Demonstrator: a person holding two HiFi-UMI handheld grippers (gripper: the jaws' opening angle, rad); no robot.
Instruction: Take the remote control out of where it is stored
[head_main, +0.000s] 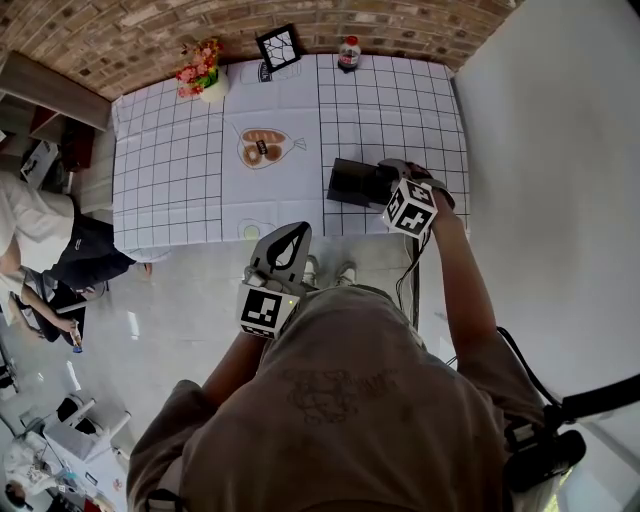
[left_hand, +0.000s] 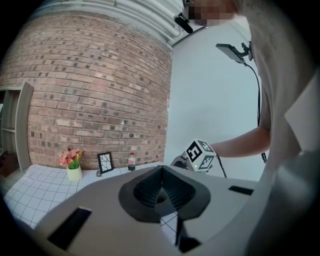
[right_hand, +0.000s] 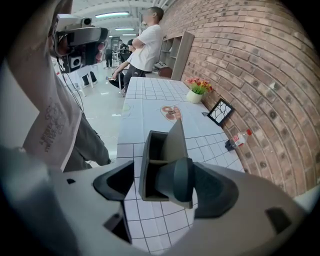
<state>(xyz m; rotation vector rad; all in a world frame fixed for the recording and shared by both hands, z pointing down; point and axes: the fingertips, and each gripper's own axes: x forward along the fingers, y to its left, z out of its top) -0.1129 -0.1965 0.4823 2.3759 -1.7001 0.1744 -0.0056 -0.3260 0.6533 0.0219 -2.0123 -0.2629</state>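
Approach step of the retrieval. The right gripper (head_main: 392, 180) was held at the near end of an open-topped dark grey rectangular storage box (right_hand: 144, 170), which stood close to the near edge of the table under a white black-gridded cloth (head_main: 180, 180). Its two jaws stood well apart and held nothing; the right gripper view showed the box in line with the gap, and one pointed jaw lay over the box's right wall.

The left gripper (left_hand: 160, 172) was held back from the table over the floor, its ribbed jaws brought together at the tips and empty.

A cross wall divided the box into two compartments. Both interiors lay in shadow, so their contents could not be made out. No remote control was visible in any view; it was judged to lie inside this box.

The next move would probably call for lowering the spread jaws into the compartment holding the remote, closing on its narrow sides, and lifting straight up clear of the walls.
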